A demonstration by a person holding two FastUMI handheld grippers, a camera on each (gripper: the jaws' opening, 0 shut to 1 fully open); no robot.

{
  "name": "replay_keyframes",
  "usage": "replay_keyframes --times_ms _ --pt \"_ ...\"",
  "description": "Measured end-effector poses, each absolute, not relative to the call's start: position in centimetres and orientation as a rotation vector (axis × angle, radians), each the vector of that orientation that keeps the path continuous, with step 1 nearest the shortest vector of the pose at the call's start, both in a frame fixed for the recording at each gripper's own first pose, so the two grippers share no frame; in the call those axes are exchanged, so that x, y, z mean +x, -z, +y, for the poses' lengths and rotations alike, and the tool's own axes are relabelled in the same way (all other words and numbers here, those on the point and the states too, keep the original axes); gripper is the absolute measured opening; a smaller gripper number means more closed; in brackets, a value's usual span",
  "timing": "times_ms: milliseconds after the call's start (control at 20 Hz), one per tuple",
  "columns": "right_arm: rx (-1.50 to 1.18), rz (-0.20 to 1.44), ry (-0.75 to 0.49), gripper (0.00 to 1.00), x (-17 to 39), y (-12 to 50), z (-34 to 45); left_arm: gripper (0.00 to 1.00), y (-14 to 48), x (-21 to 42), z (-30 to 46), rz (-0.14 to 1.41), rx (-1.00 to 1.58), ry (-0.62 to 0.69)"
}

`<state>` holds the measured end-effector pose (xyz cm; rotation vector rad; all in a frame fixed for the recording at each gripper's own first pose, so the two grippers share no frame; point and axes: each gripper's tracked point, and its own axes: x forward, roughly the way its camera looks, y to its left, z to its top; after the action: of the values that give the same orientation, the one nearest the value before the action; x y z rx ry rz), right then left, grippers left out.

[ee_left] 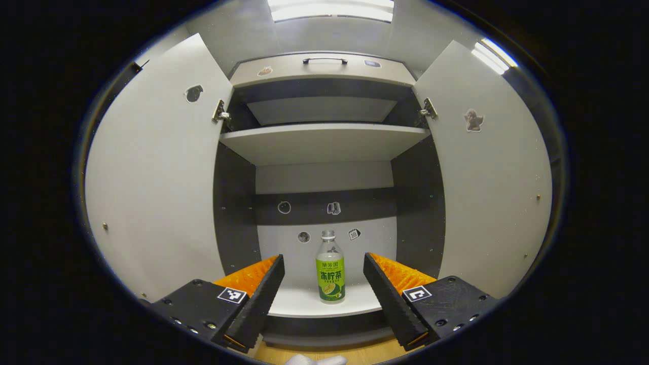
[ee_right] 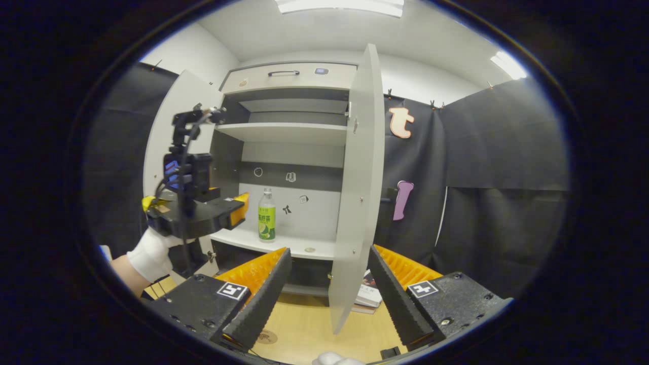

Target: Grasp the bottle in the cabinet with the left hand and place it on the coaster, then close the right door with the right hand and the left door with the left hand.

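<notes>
A clear bottle (ee_left: 330,268) with a green label stands upright on the lower shelf (ee_left: 304,304) of the open cabinet. My left gripper (ee_left: 323,257) is open just in front of the shelf, its fingers either side of the bottle but short of it. In the right gripper view the bottle (ee_right: 266,215) stands right of the left gripper (ee_right: 239,205), which a gloved hand (ee_right: 149,253) holds. My right gripper (ee_right: 329,249) is open and empty, low before the right door (ee_right: 360,177), seen edge-on. A small round coaster (ee_right: 265,336) lies on the wooden table (ee_right: 304,324).
Both doors stand wide open, the left door (ee_left: 157,177) and the right door (ee_left: 487,172) flanking the cabinet. An upper shelf (ee_left: 324,142) is bare. A small disc (ee_right: 310,249) lies on the lower shelf. Books (ee_right: 369,296) lie on the table behind the right door.
</notes>
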<state>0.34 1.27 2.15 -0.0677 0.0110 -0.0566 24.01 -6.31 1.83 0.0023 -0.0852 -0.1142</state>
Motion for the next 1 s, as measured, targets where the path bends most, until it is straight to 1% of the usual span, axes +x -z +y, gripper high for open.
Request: replay_keyframes --times_ms 100,150,200,250,400,550,600,850,900,950,1000 --pt "-0.077 0.014 0.072 0.96 0.3 -2.1 1.0 0.96 -0.4 27.5 -6.8 -0.06 -0.012 0.107" --pt "-0.081 0.017 0.077 0.99 0.4 -2.1 1.0 0.96 0.5 29.3 -6.9 -0.044 -0.012 0.094" --pt "-0.084 0.023 0.08 0.96 0.6 -2.1 1.0 0.96 1.6 30.8 -7.2 -0.028 -0.013 0.088" --pt "-0.088 0.029 0.083 1.0 0.7 -2.0 1.0 0.96 2.5 32.2 -7.7 -0.013 -0.012 0.086" --pt "-0.106 0.048 0.089 1.0 1.0 -1.5 0.7 0.96 4.8 35.8 -8.3 0.017 -0.01 0.072" --pt "-0.113 0.073 0.083 1.0 2.2 -0.8 1.3 0.96 6.3 38.0 -8.4 0.045 -0.017 0.066" --pt "-0.116 0.079 0.081 0.96 2.4 -0.5 1.4 0.96 6.6 38.6 -8.5 0.048 -0.019 0.065" --pt "-0.118 0.102 0.065 0.96 3.0 0.3 1.7 0.96 6.7 39.9 -8.9 0.046 0.004 0.061" --pt "-0.117 0.1 0.067 1.0 3.0 0.1 1.6 0.95 6.5 39.9 -8.8 0.039 0.001 0.054" --pt "-0.118 0.097 0.069 1.0 3.0 0.2 1.4 0.92 6.1 40.0 -8.5 0.03 0.002 0.045" --pt "-0.116 0.095 0.07 1.0 3.0 0.1 1.3 0.76 6.0 39.9 -8.5 0.03 0.0 0.049"
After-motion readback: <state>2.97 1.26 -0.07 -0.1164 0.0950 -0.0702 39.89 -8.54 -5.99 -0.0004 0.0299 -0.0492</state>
